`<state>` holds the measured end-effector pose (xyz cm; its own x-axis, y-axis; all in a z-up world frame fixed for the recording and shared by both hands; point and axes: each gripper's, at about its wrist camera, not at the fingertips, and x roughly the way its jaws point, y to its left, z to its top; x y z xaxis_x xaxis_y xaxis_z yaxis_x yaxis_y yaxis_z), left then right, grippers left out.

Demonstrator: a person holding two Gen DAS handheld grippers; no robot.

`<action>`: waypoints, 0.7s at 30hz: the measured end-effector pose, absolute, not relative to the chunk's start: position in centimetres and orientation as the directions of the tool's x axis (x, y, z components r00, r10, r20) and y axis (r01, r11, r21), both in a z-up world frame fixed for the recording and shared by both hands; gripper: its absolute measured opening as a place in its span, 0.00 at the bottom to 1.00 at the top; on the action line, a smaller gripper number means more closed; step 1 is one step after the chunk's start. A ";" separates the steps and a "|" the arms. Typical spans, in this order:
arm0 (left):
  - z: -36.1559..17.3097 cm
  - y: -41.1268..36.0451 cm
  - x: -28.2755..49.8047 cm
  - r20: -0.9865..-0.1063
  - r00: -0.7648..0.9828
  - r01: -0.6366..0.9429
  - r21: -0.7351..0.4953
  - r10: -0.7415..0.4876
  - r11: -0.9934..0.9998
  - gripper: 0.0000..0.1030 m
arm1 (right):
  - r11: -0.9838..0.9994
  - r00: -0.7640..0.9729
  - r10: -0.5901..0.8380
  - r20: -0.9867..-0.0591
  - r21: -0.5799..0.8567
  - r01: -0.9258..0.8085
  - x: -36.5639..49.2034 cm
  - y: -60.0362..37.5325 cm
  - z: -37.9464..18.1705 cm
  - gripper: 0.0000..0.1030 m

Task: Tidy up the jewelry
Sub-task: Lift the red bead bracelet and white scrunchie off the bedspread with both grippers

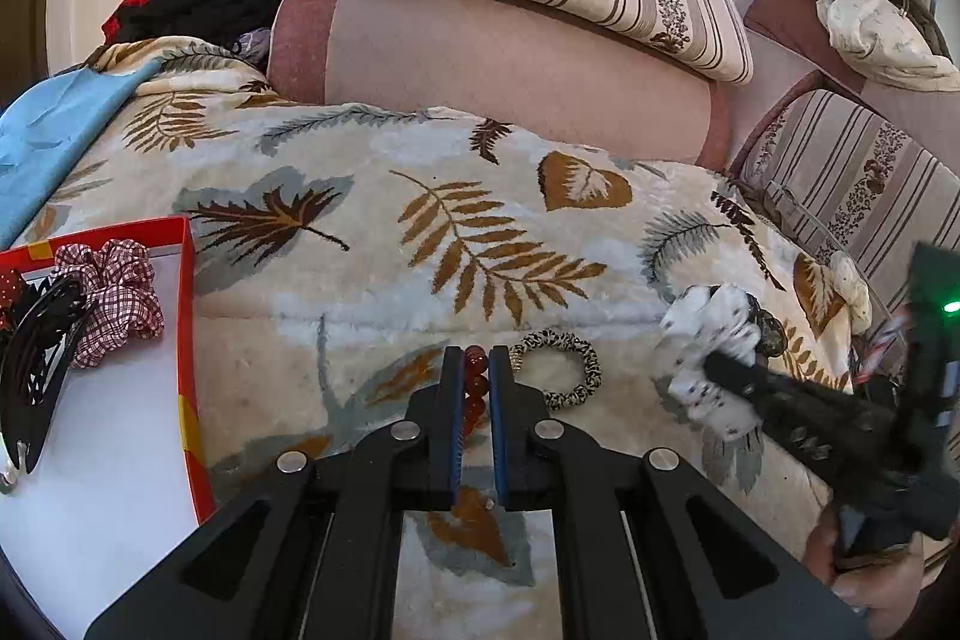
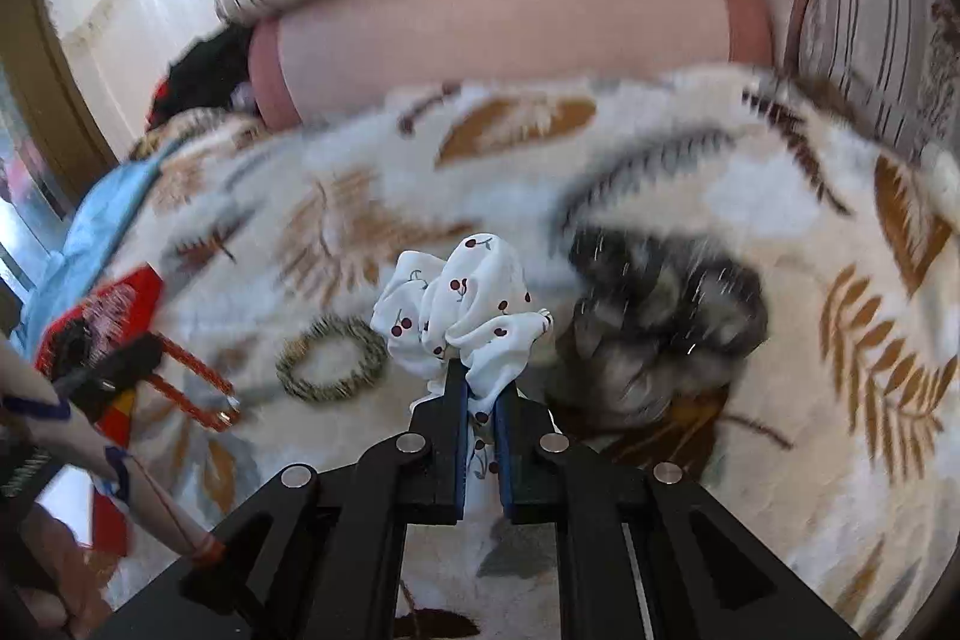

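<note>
Gripping: left gripper (image 1: pixel 477 358) pinches a string of round amber-red beads (image 1: pixel 475 388) between its blue pads.
Bead axis: runs along the fingers, pointing forward.
Right gripper (image 2: pixel 480 382): clamped on a white cherry-print fabric scrunchie (image 2: pixel 465 304), which bunches ahead of its tips.
Right of left tips: leopard-print hair tie ring (image 1: pixel 561 370), flat on the leaf-patterned plush blanket (image 1: pixel 372 196).
Far left: red-rimmed white tray (image 1: pixel 187 316).
</note>
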<state>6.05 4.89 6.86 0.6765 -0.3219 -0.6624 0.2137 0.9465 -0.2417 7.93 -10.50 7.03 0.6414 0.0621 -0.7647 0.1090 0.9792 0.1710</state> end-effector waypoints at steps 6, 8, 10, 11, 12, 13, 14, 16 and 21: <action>7.5 4.8 5.3 -0.640 0.697 0.225 -0.231 -0.322 0.947 0.07 | 0.976 0.668 0.114 -0.736 0.208 0.062 6.9 -9.6 8.1 0.08; 7.5 4.7 5.2 -0.639 0.700 0.223 -0.229 -0.319 0.948 0.07 | 0.977 0.671 0.122 -0.731 0.208 0.049 6.7 -9.2 8.2 0.08; 7.5 4.7 5.1 -0.640 0.702 0.219 -0.225 -0.313 0.949 0.07 | 0.977 0.672 0.136 -0.728 0.212 0.033 6.6 -8.8 8.4 0.08; 7.5 4.6 5.0 -0.641 0.702 0.219 -0.221 -0.311 0.950 0.07 | 0.977 0.674 0.139 -0.726 0.212 0.028 6.6 -8.6 8.4 0.08; 7.5 4.5 5.0 -0.641 0.704 0.217 -0.215 -0.306 0.952 0.07 | 0.977 0.675 0.145 -0.723 0.214 0.019 6.5 -8.5 8.5 0.08; 7.6 4.4 4.9 -0.640 0.708 0.216 -0.204 -0.297 0.955 0.07 | 0.977 0.676 0.149 -0.722 0.215 0.014 6.4 -8.3 8.5 0.08; 7.5 4.4 5.0 -0.641 0.711 0.217 -0.194 -0.291 0.957 0.07 | 0.977 0.678 0.152 -0.719 0.215 0.009 6.4 -8.2 8.6 0.08; 7.5 4.2 4.8 -0.639 0.717 0.214 -0.176 -0.277 0.961 0.07 | 0.976 0.680 0.159 -0.716 0.218 0.001 6.3 -8.2 8.6 0.09; 7.7 3.9 4.7 -0.636 0.727 0.217 -0.145 -0.259 0.965 0.07 | 0.974 0.686 0.172 -0.707 0.227 -0.010 6.1 -8.0 8.7 0.09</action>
<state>4.66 3.92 7.68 0.7273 -0.2593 -0.6355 0.2171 0.9653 -0.1454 6.11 -7.99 8.65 0.6856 0.1716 -0.7074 -0.0095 0.9738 0.2270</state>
